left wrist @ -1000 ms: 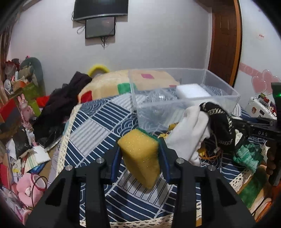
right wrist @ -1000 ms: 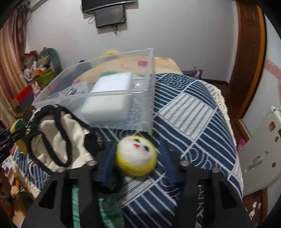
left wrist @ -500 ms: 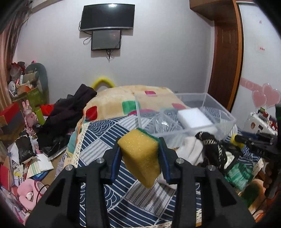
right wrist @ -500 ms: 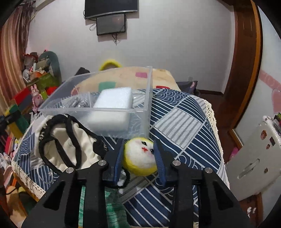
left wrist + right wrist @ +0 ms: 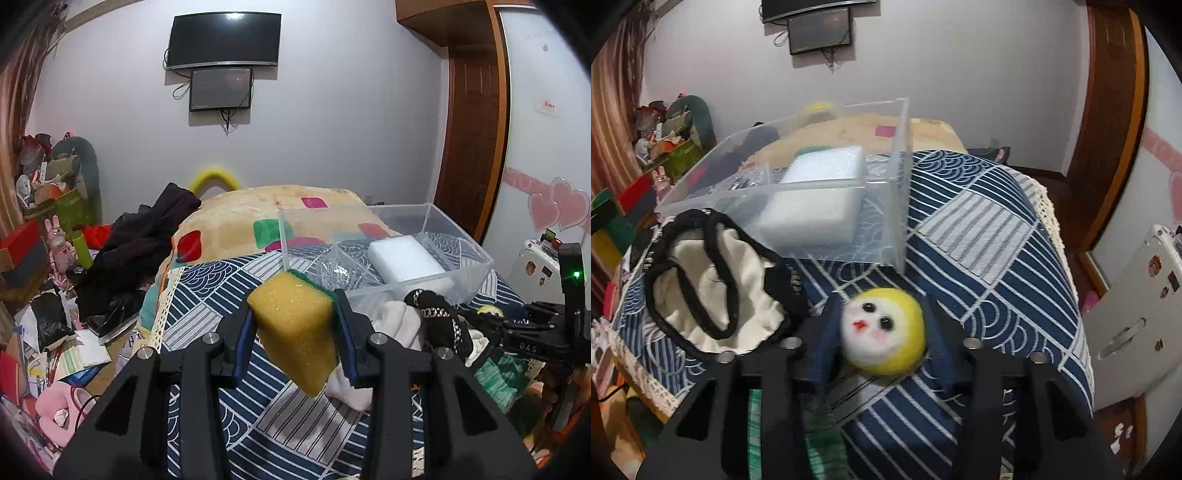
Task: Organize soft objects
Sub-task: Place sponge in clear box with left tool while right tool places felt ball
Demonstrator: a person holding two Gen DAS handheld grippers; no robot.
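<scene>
Holding: left claw (image 5: pixel 297 326) clamped on yellow sponge (image 5: pixel 295 328), green scrub face toward upper right of frame, long axis tilted down toward lower right.
Right claw (image 5: pixel 882 334): closed on felt ball (image 5: pixel 883 330), yellow with white face; frame a bit blurred, ball off the bed.
Bin: clear bin (image 5: pixel 476 267) on the bed (image 5: pixel 979 236), dividers inside, white foam block (image 5: pixel 404 260) in one compartment.
Key relation: bin sits up and right of sponge in left view; in right view its near corner lies just above the ball, so right claw judged nearer.
Clutter: white cloth (image 5: pixel 738 295) with black hair ties (image 5: pixel 713 295) left of ball, beside bin front wall.
Next, judged: lift each item over rim, drop into a free compartment.
Risk: clipping the bin wall.
</scene>
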